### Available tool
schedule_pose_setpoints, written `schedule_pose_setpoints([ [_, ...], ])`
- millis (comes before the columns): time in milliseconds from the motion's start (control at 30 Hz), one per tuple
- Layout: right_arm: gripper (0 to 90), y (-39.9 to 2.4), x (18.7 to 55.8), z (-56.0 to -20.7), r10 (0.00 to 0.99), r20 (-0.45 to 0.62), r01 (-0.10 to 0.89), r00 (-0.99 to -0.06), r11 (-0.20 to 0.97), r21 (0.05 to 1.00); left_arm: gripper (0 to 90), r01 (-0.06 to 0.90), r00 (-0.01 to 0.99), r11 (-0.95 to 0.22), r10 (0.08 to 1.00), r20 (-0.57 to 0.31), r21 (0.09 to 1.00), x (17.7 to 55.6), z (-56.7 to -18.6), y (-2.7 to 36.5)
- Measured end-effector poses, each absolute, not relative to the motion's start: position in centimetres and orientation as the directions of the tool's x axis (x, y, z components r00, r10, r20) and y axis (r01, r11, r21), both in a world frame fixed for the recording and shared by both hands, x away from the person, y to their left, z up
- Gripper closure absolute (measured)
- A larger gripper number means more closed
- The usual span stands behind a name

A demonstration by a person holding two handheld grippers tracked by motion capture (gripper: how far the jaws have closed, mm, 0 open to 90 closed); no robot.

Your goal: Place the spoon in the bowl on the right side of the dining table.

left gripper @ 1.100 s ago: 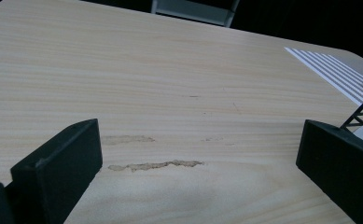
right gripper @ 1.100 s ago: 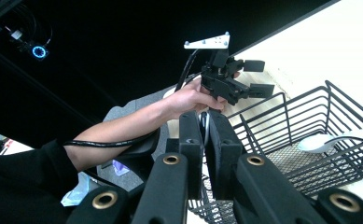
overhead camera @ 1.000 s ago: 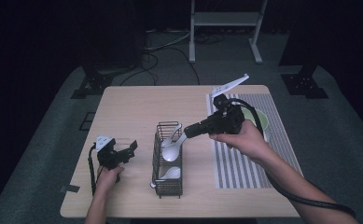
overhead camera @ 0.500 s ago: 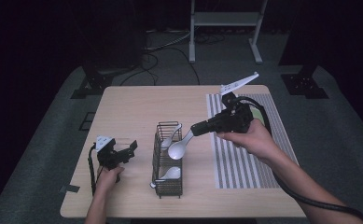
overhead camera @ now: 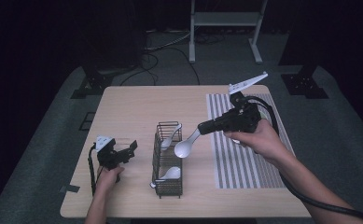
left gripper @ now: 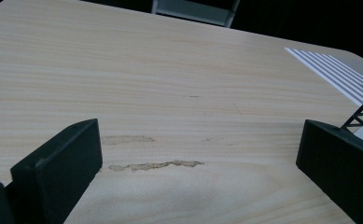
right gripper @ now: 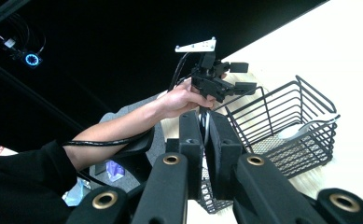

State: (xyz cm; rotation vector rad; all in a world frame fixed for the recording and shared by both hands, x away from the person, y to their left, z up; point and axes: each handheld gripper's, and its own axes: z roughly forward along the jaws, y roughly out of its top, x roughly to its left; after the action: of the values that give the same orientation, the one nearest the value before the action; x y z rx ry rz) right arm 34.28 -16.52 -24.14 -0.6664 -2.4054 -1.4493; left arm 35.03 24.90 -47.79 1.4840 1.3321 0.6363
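Note:
My right gripper (overhead camera: 201,127) is shut on the handle of a white spoon (overhead camera: 184,148). The spoon's bowl hangs low beside the right rim of a black wire basket (overhead camera: 162,158). In the right gripper view the jaws (right gripper: 204,116) pinch the thin handle (right gripper: 205,133) edge-on, with the basket (right gripper: 282,116) beyond. Two more white spoons lie in the basket, one leaning at the far end (overhead camera: 172,135) and one at the near end (overhead camera: 170,173). My left gripper (overhead camera: 123,156) rests left of the basket, open, with bare table between its jaws (left gripper: 198,154).
A grey-and-white striped mat (overhead camera: 244,163) covers the right part of the wooden table (overhead camera: 137,107). The basket's corner (left gripper: 362,112) and the mat (left gripper: 333,70) show at the right of the left gripper view. Dark floor, cables and stand legs surround the table.
My right gripper has carried the spoon a little to the right, from over the basket's far end to beside its right rim. The left gripper has stayed put.

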Motion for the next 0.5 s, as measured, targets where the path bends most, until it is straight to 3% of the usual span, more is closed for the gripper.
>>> schedule_pose_setpoints([
  [500, 85.2, -18.1, 34.4, -24.1, 0.279, 0.436, 0.515, -0.856, 0.380, 0.768, 0.0, 0.410, 0.253, 0.109, 0.940, -0.228, 0.905, 35.0, -47.8, 24.9],
])
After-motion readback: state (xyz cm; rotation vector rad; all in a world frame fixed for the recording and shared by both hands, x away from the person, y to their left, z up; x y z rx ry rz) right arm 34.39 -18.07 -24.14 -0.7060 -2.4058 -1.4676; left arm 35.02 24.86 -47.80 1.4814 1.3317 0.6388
